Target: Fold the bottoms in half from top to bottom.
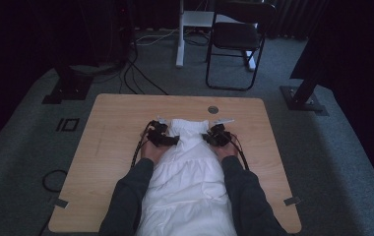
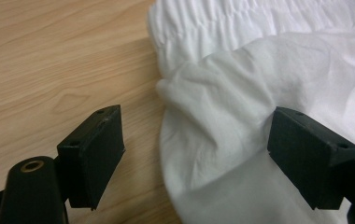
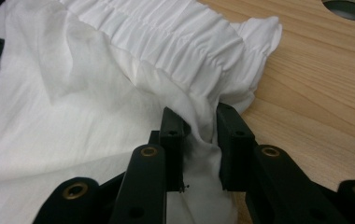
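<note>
White garment spread down the middle of the wooden table, long axis running from bottom edge of the high view up to centre, gathered elastic band at the far end. Thin, soft, wrinkled cloth; ruched ribs across the band. Left gripper at the band's left side, jaws wide apart, a fold of cloth between them, unpinched. Right gripper clamped tight on a bunched fold just below the band. Round hole beyond, upper centre.
</note>
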The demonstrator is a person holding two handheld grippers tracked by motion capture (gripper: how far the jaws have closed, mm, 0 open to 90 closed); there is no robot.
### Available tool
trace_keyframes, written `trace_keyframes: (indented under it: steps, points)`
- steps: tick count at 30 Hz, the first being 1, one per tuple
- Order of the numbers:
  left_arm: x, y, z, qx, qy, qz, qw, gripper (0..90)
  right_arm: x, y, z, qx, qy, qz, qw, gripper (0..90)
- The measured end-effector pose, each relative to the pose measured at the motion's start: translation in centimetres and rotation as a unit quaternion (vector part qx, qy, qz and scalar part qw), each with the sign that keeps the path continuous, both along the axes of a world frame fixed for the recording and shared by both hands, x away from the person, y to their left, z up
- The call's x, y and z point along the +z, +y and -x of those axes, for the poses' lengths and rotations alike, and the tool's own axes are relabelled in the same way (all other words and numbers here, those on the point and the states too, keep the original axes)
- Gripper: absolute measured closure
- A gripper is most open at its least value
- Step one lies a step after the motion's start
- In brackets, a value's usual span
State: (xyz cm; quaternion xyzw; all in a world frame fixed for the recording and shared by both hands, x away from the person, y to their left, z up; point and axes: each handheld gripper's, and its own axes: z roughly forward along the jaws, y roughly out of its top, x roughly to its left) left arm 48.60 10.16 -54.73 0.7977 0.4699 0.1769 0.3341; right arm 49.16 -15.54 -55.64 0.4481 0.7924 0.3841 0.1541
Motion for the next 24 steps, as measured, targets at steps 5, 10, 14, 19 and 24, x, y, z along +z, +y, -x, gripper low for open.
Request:
trace_keyframes:
  steps: [5,10,14,19,24]
  points:
    - [-0.1,-0.7,-0.4,-0.015,0.011,-0.012,0.9998,22.0,-0.1,0.0,0.1,-0.004,-0.004,-0.001,1.0,74.2]
    - [-0.2,-1.0,-0.2,-0.032,0.007,-0.02,0.9993,22.7,-0.1,0.2,0.2,-0.01,-0.006,0.001,0.9999,72.8]
    - [-0.2,-1.2,0.0,-0.055,0.006,-0.022,0.9982,22.2,0.1,0.4,0.2,-0.028,-0.01,0.032,0.999,55.7]
    - [-0.1,-1.3,0.1,-0.055,0.009,-0.025,0.9982,23.1,0.1,0.2,0.0,-0.048,-0.009,0.034,0.9982,45.5]
    - [0.3,-1.7,0.3,-0.058,0.019,-0.017,0.998,45.3,0.3,0.3,0.1,-0.037,-0.001,0.031,0.9988,64.3]
